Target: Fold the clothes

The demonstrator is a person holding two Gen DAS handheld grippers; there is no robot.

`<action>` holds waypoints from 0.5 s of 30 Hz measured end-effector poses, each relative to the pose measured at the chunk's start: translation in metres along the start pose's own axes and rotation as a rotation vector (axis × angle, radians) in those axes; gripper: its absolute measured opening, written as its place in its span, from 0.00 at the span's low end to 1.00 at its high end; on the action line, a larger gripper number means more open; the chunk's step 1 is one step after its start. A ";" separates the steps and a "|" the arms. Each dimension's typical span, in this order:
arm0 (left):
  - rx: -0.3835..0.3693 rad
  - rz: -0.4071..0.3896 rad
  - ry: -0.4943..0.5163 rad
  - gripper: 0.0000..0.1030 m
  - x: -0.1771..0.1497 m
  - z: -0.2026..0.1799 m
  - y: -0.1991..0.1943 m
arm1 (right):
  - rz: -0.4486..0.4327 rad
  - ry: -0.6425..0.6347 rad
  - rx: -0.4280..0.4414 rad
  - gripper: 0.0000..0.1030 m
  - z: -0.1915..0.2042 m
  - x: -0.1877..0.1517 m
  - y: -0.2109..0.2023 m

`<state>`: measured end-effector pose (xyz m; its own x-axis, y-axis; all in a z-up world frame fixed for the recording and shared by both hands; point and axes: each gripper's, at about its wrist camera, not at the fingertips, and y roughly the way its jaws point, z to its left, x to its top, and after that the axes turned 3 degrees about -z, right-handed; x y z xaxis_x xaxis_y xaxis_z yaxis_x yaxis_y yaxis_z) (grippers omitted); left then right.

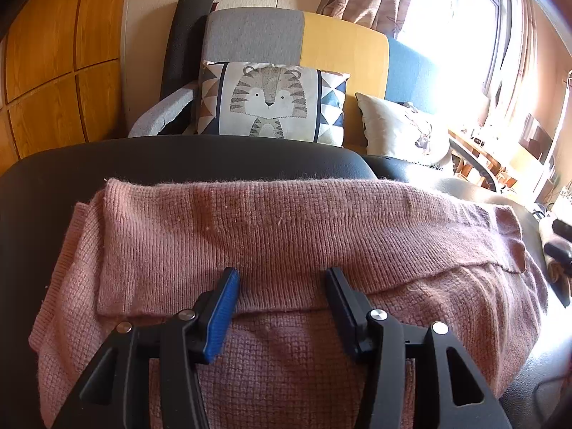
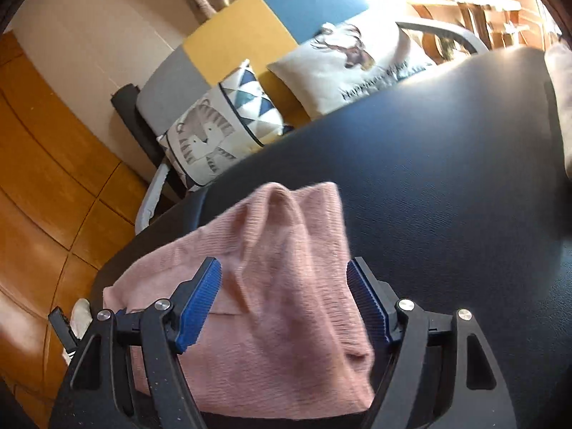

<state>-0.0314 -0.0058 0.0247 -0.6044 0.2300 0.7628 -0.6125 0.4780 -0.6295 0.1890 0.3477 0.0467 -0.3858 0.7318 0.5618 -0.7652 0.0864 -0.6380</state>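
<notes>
A pink knitted sweater (image 1: 286,236) lies on a black leather surface (image 1: 178,157), with one sleeve folded across its upper part. My left gripper (image 1: 282,275) is open just above the sleeve's near edge, holding nothing. In the right wrist view the same sweater (image 2: 282,286) shows as a folded, bunched pile on the black surface (image 2: 447,178). My right gripper (image 2: 284,268) is open, its blue-padded fingers (image 2: 200,304) either side of the cloth, above it and not closed on it.
Behind the black surface stands a grey, yellow and blue sofa (image 1: 339,46) with a tiger cushion (image 1: 268,100) and a deer cushion (image 1: 407,128). A wooden wall (image 1: 53,53) is at left, a bright window (image 1: 464,18) at right. A dark object (image 1: 557,246) lies at the right edge.
</notes>
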 end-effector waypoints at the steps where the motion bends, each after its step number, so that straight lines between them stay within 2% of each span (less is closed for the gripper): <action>1: 0.001 0.000 0.000 0.50 0.000 0.000 0.000 | 0.024 0.026 0.000 0.74 -0.010 0.001 0.004; 7: -0.001 0.002 0.002 0.51 0.001 0.000 0.001 | 0.133 0.172 0.101 0.74 -0.042 0.002 0.029; 12: -0.011 0.004 -0.005 0.51 0.002 0.002 0.002 | 0.170 0.198 0.180 0.74 -0.040 0.006 0.042; 15: -0.012 0.004 -0.006 0.51 0.002 0.002 0.002 | 0.208 0.174 0.175 0.74 -0.028 0.011 0.054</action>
<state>-0.0352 -0.0062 0.0248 -0.6102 0.2268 0.7591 -0.6038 0.4873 -0.6309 0.1580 0.3793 0.0036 -0.4612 0.8273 0.3209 -0.7617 -0.1836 -0.6213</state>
